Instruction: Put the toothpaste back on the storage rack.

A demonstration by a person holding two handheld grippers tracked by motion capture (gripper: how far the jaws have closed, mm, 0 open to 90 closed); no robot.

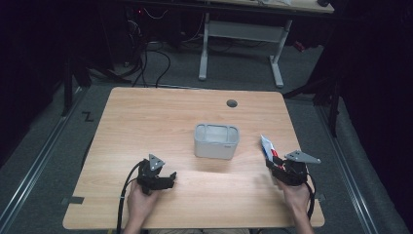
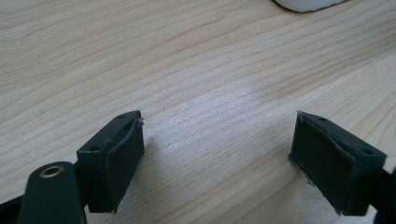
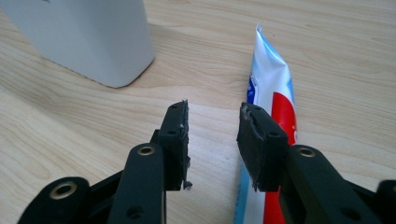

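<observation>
One risk: right tool, jaws parted and empty, sits beside the toothpaste tube (not astride); closing would shove it. Left tool gapes empty.

You look down on the whole table from above; both gripper views skim it closely, sharing the white bin.

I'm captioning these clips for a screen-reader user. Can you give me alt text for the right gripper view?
The right gripper hangs low over a wooden table, its two black jaws partly open with nothing between them. A red, white and blue toothpaste tube lies flat under and beyond the right-hand jaw. A white plastic container stands at upper left.
</observation>
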